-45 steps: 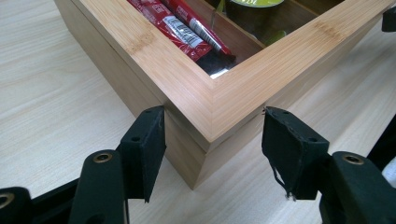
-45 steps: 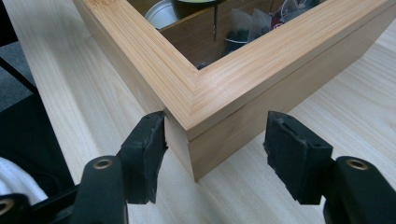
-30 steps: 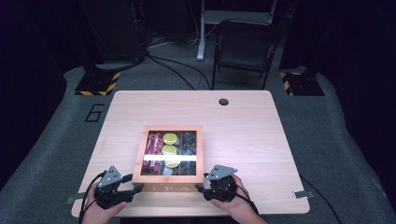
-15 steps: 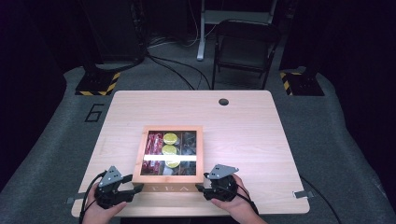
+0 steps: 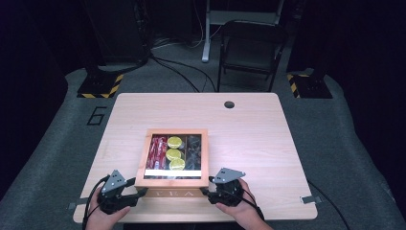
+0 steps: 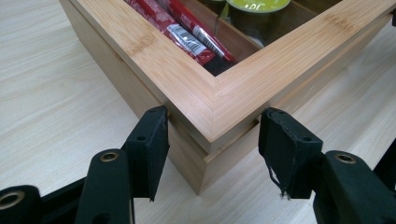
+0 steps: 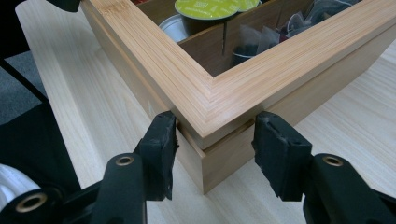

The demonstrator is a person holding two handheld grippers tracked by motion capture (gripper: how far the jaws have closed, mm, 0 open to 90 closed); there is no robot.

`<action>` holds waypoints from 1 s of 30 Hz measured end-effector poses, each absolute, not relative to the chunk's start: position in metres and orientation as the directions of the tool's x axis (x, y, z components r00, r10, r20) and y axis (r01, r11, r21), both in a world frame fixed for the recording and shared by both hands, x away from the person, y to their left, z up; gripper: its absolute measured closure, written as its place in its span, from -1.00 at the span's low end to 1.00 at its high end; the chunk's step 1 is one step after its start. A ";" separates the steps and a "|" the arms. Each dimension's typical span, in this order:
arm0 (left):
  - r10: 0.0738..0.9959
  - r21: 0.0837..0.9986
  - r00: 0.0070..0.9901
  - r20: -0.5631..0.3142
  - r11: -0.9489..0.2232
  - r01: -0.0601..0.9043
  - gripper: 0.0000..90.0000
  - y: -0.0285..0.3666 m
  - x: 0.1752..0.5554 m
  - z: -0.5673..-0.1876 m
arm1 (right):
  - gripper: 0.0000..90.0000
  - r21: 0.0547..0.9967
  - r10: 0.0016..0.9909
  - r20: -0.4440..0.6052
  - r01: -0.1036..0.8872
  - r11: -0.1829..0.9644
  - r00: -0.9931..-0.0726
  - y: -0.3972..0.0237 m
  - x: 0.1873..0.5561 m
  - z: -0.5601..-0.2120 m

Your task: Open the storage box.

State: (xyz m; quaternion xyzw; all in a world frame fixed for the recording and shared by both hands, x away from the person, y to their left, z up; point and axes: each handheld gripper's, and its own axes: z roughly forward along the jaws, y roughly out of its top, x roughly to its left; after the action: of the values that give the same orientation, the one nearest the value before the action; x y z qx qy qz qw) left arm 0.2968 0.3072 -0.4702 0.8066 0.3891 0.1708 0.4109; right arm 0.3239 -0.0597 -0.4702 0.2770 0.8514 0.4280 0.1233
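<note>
Two grippers are held at the near edge of the table (image 5: 268, 143), one at each near corner of a wooden tea box (image 5: 173, 182). The left gripper (image 5: 140, 191) is set astride the box's near-left corner, its jaws standing open on either side of the wood; in the left gripper view one pad (image 6: 148, 144) is seen just beside the side wall and the other apart from the front wall, and the jaws have just been closing a little. The right gripper (image 5: 205, 191) is placed likewise at the near-right corner, its jaws having just been closing; whether the pads (image 7: 160, 148) already press on the wood cannot be told, though a small gap seems left on the far one. The box's framed lid (image 7: 219, 100) is seen resting shut above the base, a thin seam between them. Farther in, red sachets (image 6: 180, 32), green-topped capsules (image 5: 174, 153) and dark tea bags (image 5: 194, 148) are held in three compartments. A slip is judged likely if only the corner points are pinched, since angled faces give the pads little purchase; the box could then tilt or be pushed across the table.
</note>
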 end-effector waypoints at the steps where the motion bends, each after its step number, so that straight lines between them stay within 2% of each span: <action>1: 0.769 0.800 0.638 -0.045 -0.356 0.484 -0.04 0.307 0.297 -0.470 | 0.09 0.798 0.581 0.036 0.374 0.473 -0.813 -0.060 0.323 -0.469; 10: 0.778 0.814 0.625 -0.062 -0.323 0.483 -0.04 0.307 0.297 -0.464 | 0.08 0.813 0.594 0.047 0.376 0.444 -0.803 -0.059 0.324 -0.464; 17: 0.794 0.826 0.599 -0.101 -0.269 0.496 -0.04 0.307 0.295 -0.455 | 0.00 0.837 0.605 0.034 0.353 0.418 -0.796 -0.060 0.326 -0.457; 26: 0.806 0.841 0.588 -0.067 -0.272 0.468 -0.07 0.307 0.297 -0.444 | -0.06 0.842 0.615 -0.010 0.325 0.430 -0.789 -0.059 0.327 -0.444; 30: 0.812 0.849 0.582 -0.045 -0.276 0.451 -0.08 0.306 0.296 -0.438 | -0.06 0.845 0.614 0.002 0.330 0.421 -0.790 -0.059 0.330 -0.438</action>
State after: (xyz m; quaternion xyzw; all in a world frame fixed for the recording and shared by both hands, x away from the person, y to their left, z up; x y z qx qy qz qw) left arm 0.2960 0.3060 -0.4378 0.7722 0.4090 0.2047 0.4410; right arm 0.3296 -0.0592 -0.4384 0.2846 0.8285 0.4566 0.1555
